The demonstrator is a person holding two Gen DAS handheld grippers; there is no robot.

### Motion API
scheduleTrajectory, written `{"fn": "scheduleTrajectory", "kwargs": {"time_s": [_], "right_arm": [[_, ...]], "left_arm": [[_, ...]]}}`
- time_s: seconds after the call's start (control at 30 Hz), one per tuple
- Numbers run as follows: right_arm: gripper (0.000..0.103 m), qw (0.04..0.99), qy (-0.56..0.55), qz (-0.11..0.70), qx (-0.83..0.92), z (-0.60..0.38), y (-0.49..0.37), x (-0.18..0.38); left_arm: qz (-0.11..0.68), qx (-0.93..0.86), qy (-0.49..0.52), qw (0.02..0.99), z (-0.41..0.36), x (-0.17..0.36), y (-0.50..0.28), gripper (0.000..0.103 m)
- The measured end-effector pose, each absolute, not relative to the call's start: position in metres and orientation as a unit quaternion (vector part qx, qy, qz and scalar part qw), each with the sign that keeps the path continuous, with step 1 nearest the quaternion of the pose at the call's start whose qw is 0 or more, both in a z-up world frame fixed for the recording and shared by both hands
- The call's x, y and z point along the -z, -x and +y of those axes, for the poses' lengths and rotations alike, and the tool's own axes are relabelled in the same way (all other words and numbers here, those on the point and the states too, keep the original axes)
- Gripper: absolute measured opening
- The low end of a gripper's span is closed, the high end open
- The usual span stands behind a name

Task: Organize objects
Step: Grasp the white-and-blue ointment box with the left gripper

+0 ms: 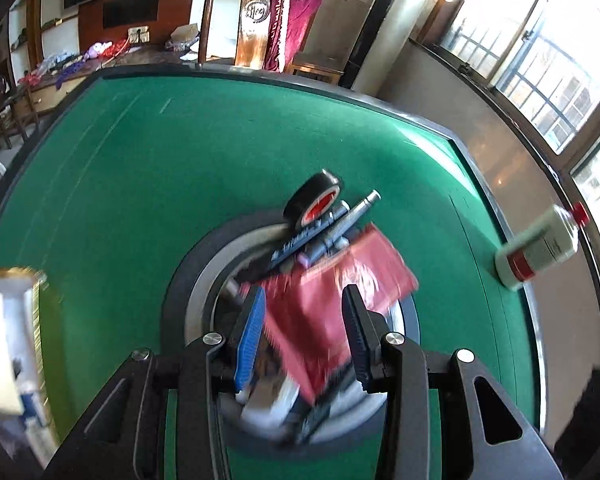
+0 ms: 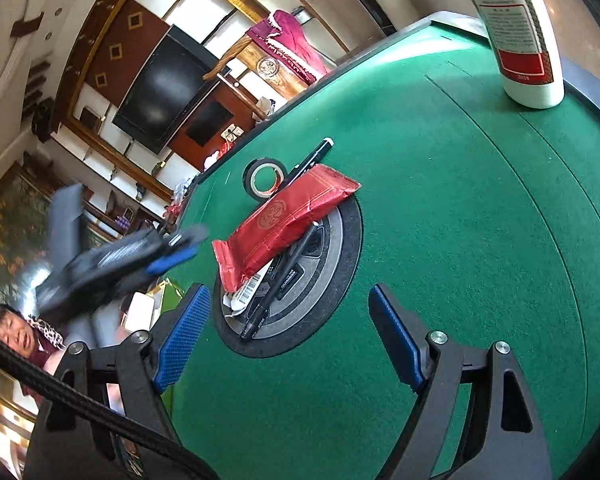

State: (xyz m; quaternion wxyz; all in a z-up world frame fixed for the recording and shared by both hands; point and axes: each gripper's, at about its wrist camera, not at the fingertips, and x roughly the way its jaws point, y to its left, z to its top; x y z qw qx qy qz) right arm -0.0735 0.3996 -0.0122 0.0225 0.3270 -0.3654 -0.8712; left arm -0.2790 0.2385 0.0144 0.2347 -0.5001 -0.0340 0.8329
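Observation:
A red foil packet lies on a pile over the round grey hub in the middle of the green table. The pile holds black pens, a black tape roll and a white barcoded item. My left gripper hovers just above the packet, jaws open on either side of it; it appears blurred in the right wrist view. My right gripper is open and empty, near the hub's near edge.
A white bottle with a red label stands near the table's right edge. An open white box with gold trim sits at the left. A person sits beyond the table. A wooden chair stands behind.

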Motion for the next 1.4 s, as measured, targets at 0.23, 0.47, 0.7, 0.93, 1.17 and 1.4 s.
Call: {"fn": "scheduleTrajectory", "kwargs": {"time_s": [0.23,0.47,0.7,0.93,1.17,1.4], "right_arm": [[0.082,0.001,-0.312,-0.393,0.865,0.417,0.069,0.014],[0.082,-0.004,-0.315,-0.395,0.863,0.419,0.07,0.015],[0.082,-0.018,-0.302,-0.397,0.866,0.425,0.065,0.014],[0.082,-0.03,-0.288,-0.401,0.869,0.43,0.057,0.01],[0.082,-0.019,-0.294,-0.399,0.868,0.426,0.058,0.009],[0.082,-0.018,-0.3,-0.399,0.866,0.425,0.06,0.011]], "left_arm": [[-0.021,-0.826,0.511,0.238,0.265,0.007,0.317,0.034],[-0.017,-0.79,0.543,0.284,0.269,0.018,0.281,0.036],[0.031,-0.755,0.555,0.347,0.284,0.009,0.202,0.036],[0.034,-0.804,0.529,0.271,0.236,-0.021,0.213,0.036],[0.098,-0.811,0.529,0.232,0.236,-0.006,0.244,0.036],[0.158,-0.805,0.524,0.231,0.267,0.012,0.247,0.037]]}}
